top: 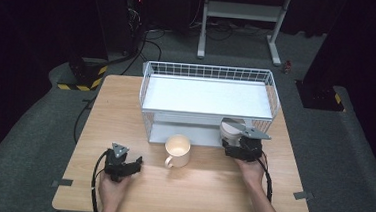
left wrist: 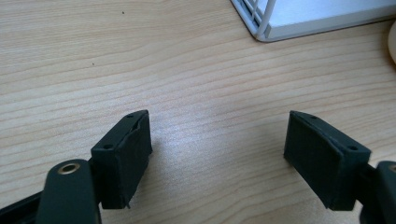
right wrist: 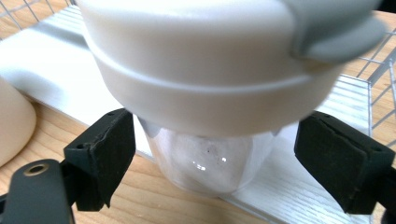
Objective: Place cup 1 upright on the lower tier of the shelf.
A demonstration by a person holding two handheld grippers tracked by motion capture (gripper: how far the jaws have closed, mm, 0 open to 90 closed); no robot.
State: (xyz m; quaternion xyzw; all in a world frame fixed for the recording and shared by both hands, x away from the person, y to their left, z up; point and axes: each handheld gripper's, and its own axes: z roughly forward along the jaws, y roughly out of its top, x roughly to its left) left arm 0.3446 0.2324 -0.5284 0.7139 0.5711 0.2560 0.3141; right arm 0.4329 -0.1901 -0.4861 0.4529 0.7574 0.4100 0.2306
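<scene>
A clear jar (right wrist: 205, 163) with a white lid (right wrist: 201, 70) and a grey flap stands at the front right of the white wire rack (top: 208, 72), on the edge of the rack's bottom board. My right gripper (right wrist: 215, 154) reaches around the jar's glass body. Its pads (right wrist: 107, 154) stand a little off the glass on both sides, so it is open. In the high view the right gripper (top: 231, 141) sits just in front of the jar (top: 230, 129). My left gripper (top: 137, 163) rests near the table's front left, open, with bare wood between its pads (left wrist: 126, 154).
A cream mug (top: 178, 150) stands on the table in front of the rack, between the two hands, handle towards the front; its side shows at the left edge of the right gripper view (right wrist: 11, 121). The rack's corner (left wrist: 261, 18) lies ahead of the left gripper.
</scene>
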